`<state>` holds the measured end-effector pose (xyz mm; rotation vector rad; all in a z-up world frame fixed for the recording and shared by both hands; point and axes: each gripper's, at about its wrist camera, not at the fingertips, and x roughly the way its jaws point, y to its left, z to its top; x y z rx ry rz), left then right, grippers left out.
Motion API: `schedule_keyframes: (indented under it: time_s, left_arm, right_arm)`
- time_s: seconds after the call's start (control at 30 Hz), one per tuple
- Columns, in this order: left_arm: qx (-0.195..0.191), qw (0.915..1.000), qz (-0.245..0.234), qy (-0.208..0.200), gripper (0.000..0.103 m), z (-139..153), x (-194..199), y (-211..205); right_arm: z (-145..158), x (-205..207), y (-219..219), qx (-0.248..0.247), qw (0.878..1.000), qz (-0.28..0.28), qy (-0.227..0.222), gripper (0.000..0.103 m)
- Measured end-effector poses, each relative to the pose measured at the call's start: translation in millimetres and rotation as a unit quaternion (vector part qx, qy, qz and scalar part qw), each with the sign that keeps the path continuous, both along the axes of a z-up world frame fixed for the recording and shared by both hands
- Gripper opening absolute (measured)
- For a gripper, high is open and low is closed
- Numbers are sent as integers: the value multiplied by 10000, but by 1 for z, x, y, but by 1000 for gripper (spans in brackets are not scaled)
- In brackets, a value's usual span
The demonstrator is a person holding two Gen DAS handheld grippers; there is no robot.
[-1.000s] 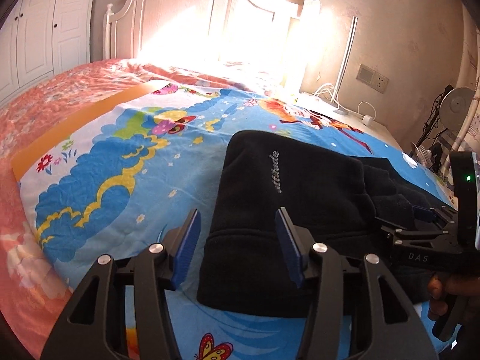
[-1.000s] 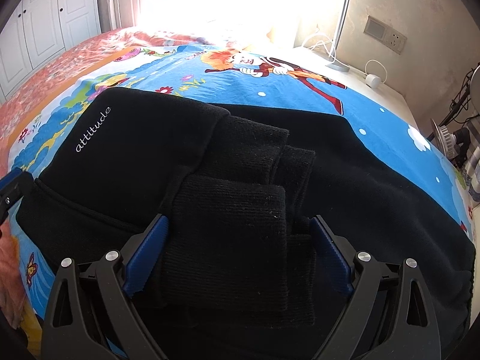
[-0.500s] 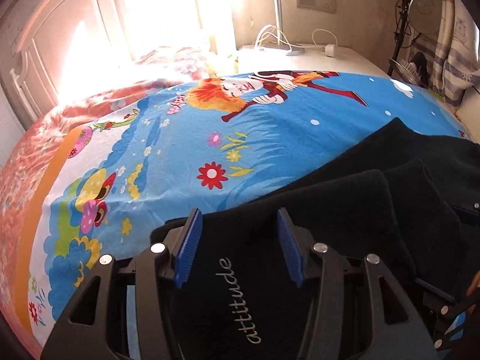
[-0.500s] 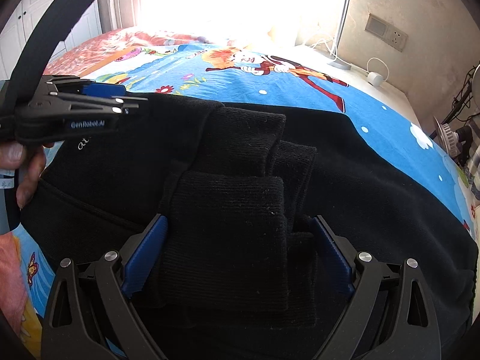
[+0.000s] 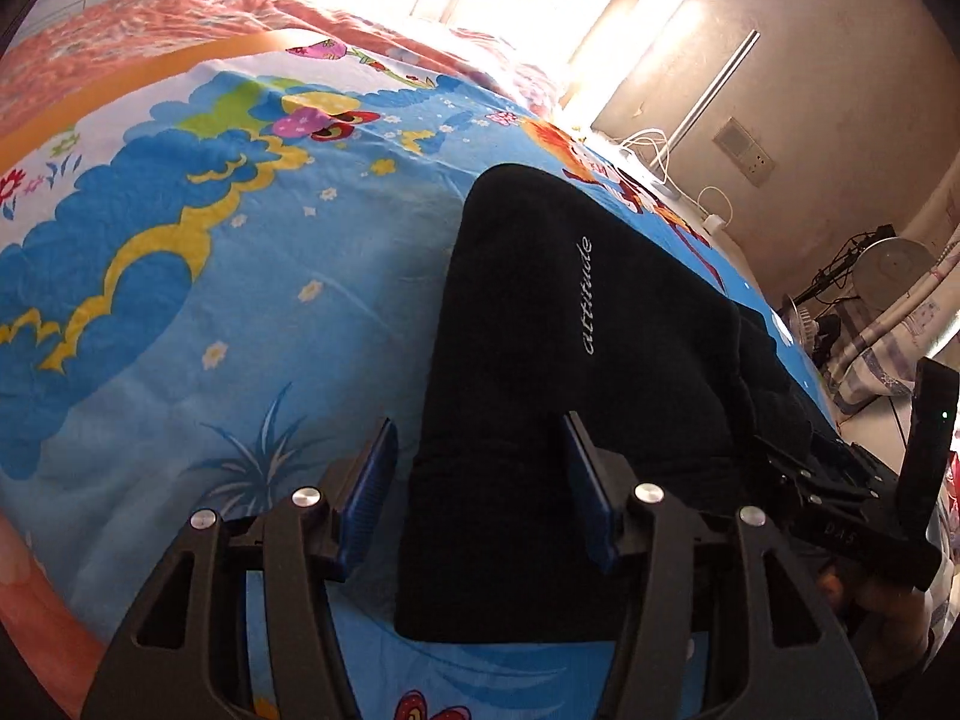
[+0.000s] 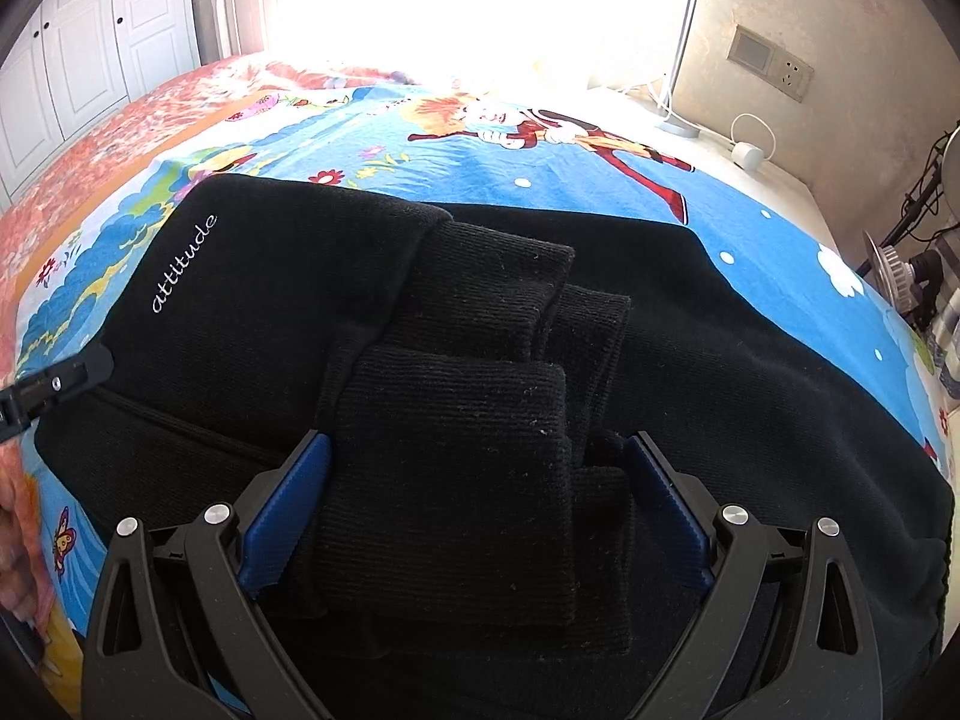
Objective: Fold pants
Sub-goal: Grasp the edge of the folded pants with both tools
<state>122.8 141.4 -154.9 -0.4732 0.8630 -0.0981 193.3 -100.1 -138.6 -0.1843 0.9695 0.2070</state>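
The left gripper (image 5: 480, 480) has swung back off the "attitude" panel to the black pants' (image 6: 252, 300) near-left edge, jaws spread. The right gripper (image 6: 474, 510), also spread, straddles the stacked cuffs (image 6: 450, 480). The pants lie on the cartoon bedsheet (image 5: 210, 300); the fold looks nearly complete.

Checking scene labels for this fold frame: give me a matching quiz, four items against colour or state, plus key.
Items:
1. pants
2. bedsheet
3. left gripper
4. wall socket

States:
A. blue cartoon print
B. open, straddling the pants' left edge
C. black, folded, "attitude" lettering
D. on the beige wall

Pairs: 1-C, 2-A, 3-B, 4-D
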Motion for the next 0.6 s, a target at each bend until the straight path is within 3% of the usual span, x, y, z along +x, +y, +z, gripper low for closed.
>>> schedule_keyframes:
  time_s: [0.17, 0.27, 0.4, 0.47, 0.6]
  left_arm:
    - [-592, 9982, -83, -95, 56, -3, -7, 9]
    - [-524, 9982, -244, -186, 57, -1, -11, 5]
    - [-607, 9973, -359, -187, 59, -5, -18, 3]
    - [-654, 9968, -407, -195, 60, -5, -20, 4]
    - [-846, 9952, -454, -197, 62, -6, -22, 5]
  right_arm:
    - [37, 24, -10, 621, 9980, -84, -105, 92]
    - [48, 46, -2, 598, 9978, -104, -271, 91]
    - [16, 75, 14, -30, 9999, -125, 12, 78]
    - [-1, 81, 13, -76, 9998, -106, 134, 78]
    - [-9, 77, 11, -73, 9999, -80, -31, 83]
